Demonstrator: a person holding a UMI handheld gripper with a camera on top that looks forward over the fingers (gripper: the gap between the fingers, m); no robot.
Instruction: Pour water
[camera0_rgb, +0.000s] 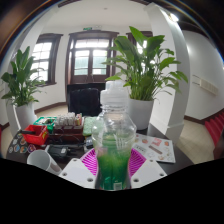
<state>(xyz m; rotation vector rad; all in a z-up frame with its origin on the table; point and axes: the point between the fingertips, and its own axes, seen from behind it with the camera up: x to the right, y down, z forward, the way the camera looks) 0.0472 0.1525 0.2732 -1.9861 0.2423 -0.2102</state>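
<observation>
A clear plastic bottle (113, 135) with a white cap stands upright between my fingers, its lower half filled with green liquid. Both magenta pads (134, 160) press against its sides, so my gripper (112, 166) is shut on the bottle. A white paper cup (43, 160) lies to the left of the fingers, near the table's front, its mouth turned sideways. The bottle's base is hidden below the fingers.
Boxes and snack packs (52, 128) crowd the table to the left. A printed sheet (157, 149) lies to the right. A large potted plant (143, 70) stands behind the bottle, another plant (22, 85) at far left. Windows (92, 58) fill the back wall.
</observation>
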